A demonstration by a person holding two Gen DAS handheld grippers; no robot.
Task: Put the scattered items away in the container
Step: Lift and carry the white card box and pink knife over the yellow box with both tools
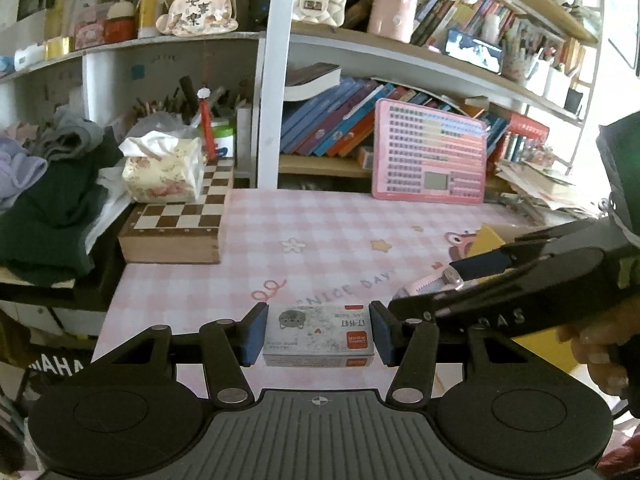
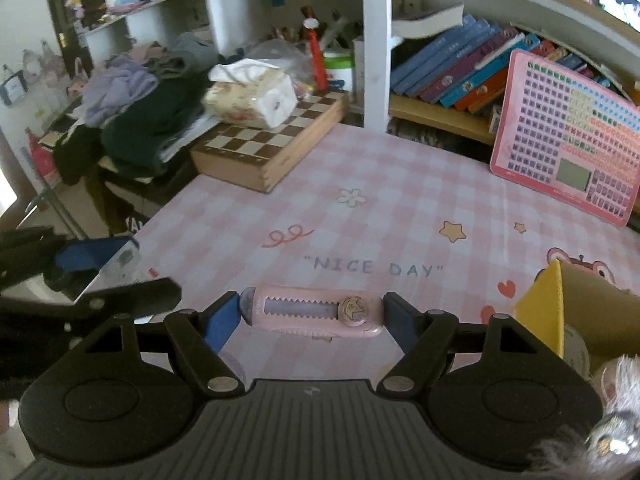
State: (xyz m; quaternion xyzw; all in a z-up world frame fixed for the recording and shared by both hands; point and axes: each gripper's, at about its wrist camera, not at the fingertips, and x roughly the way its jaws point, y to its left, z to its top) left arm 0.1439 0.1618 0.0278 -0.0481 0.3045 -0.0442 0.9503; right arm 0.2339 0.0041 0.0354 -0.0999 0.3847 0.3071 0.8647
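Left gripper [image 1: 318, 334]: a small staple box [image 1: 319, 334] is being held between the blue pads [image 1: 256, 334], both pads looking closed against its short ends, long axis running pad to pad. Whether it is being lifted clear of the pink checked tablecloth [image 1: 320, 232] cannot be told.

Right gripper [image 2: 312, 316]: a pink utility knife [image 2: 312, 316] is being clamped end to end, long axis crosswise between the fingers, slider face up.

The yellow cardboard box [image 2: 540, 316], judged to be the container, is being seen just to the right of the right fingers, opening up, something already inside. From the left fingers it is lying beyond the right gripper [image 1: 460, 276], further right. So the right hand is judged nearer; its drop is probably being made first, a short swing rightward over the near wall.
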